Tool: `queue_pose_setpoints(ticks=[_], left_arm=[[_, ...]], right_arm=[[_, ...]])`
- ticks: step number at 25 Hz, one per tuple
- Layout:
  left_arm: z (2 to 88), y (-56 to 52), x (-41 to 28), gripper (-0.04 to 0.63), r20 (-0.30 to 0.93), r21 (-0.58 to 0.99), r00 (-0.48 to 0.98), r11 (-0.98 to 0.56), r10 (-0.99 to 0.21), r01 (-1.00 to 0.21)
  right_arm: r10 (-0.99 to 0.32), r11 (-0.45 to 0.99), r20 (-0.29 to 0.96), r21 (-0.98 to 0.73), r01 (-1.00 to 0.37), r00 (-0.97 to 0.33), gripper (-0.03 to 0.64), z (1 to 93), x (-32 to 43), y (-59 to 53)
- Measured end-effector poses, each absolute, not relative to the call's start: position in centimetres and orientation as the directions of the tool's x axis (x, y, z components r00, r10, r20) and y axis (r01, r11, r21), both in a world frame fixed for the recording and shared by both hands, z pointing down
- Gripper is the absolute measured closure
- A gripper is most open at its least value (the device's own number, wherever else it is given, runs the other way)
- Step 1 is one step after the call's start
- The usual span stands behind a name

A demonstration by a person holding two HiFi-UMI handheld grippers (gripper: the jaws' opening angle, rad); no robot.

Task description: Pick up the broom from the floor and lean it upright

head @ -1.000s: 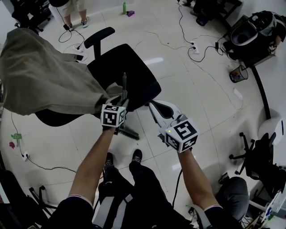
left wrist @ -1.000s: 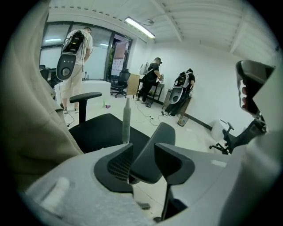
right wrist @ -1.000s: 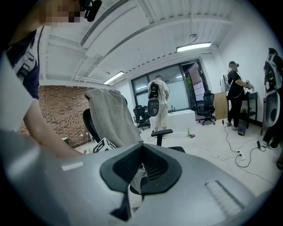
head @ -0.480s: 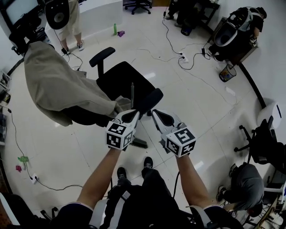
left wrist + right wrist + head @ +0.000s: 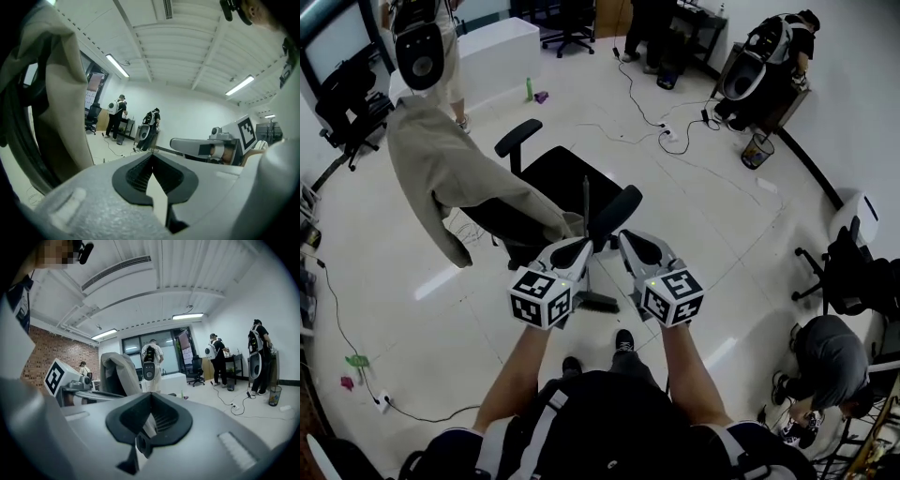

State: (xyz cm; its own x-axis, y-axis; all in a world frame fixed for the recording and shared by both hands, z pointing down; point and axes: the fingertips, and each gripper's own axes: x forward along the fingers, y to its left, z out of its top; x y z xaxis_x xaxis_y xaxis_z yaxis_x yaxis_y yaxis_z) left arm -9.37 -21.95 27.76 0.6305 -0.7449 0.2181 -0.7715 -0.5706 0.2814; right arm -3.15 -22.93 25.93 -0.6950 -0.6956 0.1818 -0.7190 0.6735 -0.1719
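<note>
The broom's thin dark handle [image 5: 586, 202] stands upright against the black office chair [image 5: 562, 173], between the seat and the near armrest. Its dark head [image 5: 598, 302] rests on the floor below. In the head view, both grippers are raised side by side just in front of the chair. My left gripper [image 5: 579, 247] is shut with nothing in it, a short way below and left of the handle. My right gripper [image 5: 626, 238] is also shut and empty, to the right of the handle. Each gripper view shows closed jaws, left [image 5: 152, 159] and right [image 5: 150, 401].
A beige coat [image 5: 450, 178] hangs over the chair's back. Cables and a power strip [image 5: 670, 136] lie on the white floor beyond. A person stands at the far left [image 5: 422, 47] and others stand at the desks [image 5: 764, 56]. A waste bin [image 5: 757, 150] and another chair [image 5: 848, 281] are to the right.
Both grippers have risen and drawn back toward my body. The left gripper has come away from the broom handle, which stays upright against the chair.
</note>
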Motion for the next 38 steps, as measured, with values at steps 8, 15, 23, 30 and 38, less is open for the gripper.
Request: queue_pose_setpoints(ticks=[8,15,23,30,38], left_arm=[[24.7,-19.0,-10.7,0.594,0.184,0.230,0.654,-0.614,-0.734,-0.755],[23.0,-18.1,-11.3,0.594,0.158,0.218,0.676,-0.642,-0.720,-0.735],[22.6,-17.7,-11.3,0.595,0.153,0.216,0.686,-0.653,-0.711,-0.726],[22.6,-17.6,-11.1,0.594,0.153,0.220,0.690,-0.657,-0.707,-0.722],[22.5,-17.2,-11.1,0.595,0.146,0.225,0.693,-0.658,-0.706,-0.718]], right_arm=[[-0.685,0.699,0.150,-0.143,-0.701,-0.713,0.615,23.8,-5.5,-19.7],[-0.682,0.709,0.131,-0.123,-0.694,-0.720,0.615,22.2,-6.7,-18.6],[-0.687,0.707,0.116,-0.118,-0.697,-0.717,0.616,21.1,-6.8,-18.4],[-0.687,0.709,0.119,-0.107,-0.697,-0.717,0.615,20.9,-6.7,-18.2],[-0.695,0.700,0.129,-0.104,-0.706,-0.708,0.615,21.0,-6.5,-18.1]])
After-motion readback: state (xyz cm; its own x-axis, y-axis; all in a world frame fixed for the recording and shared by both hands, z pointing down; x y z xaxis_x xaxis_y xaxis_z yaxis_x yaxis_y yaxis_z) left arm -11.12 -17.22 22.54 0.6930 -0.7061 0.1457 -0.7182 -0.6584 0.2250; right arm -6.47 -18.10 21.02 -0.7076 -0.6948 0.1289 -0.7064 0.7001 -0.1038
